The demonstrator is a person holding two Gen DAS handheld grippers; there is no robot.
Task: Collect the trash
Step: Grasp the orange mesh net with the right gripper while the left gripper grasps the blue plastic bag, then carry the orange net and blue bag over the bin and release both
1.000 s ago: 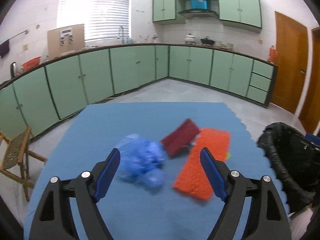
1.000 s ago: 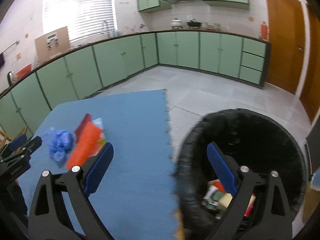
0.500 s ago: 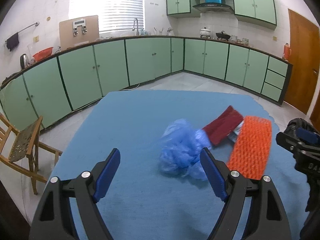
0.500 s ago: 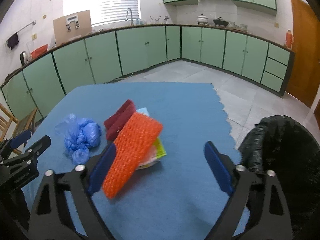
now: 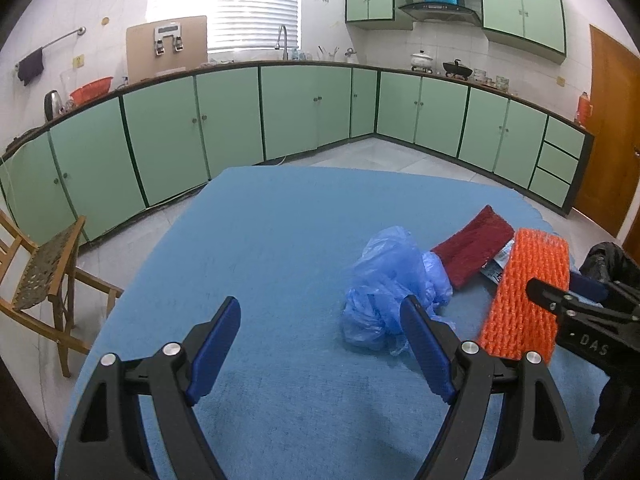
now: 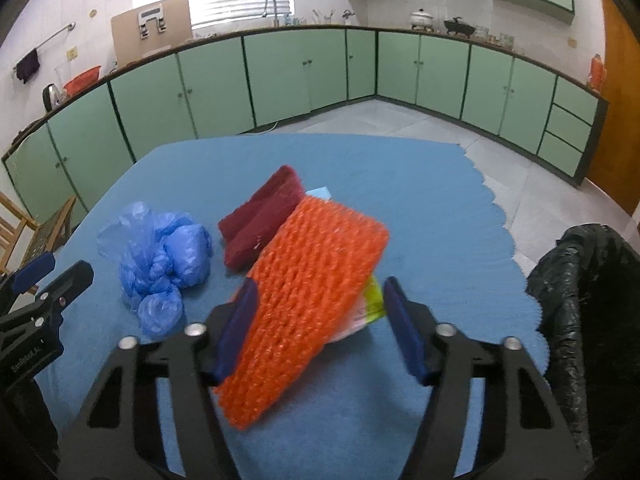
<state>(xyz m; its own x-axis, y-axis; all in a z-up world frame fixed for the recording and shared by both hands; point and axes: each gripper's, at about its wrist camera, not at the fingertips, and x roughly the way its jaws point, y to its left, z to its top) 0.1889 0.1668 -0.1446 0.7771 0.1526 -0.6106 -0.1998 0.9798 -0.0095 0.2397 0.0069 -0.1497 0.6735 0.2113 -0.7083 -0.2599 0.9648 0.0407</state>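
On the blue-covered tabletop (image 5: 280,220) three pieces of trash lie uncollected, by my reckoning the bulk of what is left of the job. My left hand-held gripper (image 5: 320,344) hangs spread wide and empty just short of the crumpled blue plastic bag (image 5: 390,280), which sits toward the tabletop's right half with one finger already alongside it. Next, touching the bag, comes a dark red knitted cloth (image 6: 262,216), then an orange mesh pad (image 6: 308,280) lying over some yellow-green and white packaging (image 6: 370,300). My right hand-held gripper (image 6: 318,328) is also open, straddling the pad's near end but not gripping it. Off the tabletop's right edge stands the black-lined trash bin (image 6: 584,292); these views show nothing of its inside. Nothing is in either gripper yet, and the pad looks the likeliest first pick.
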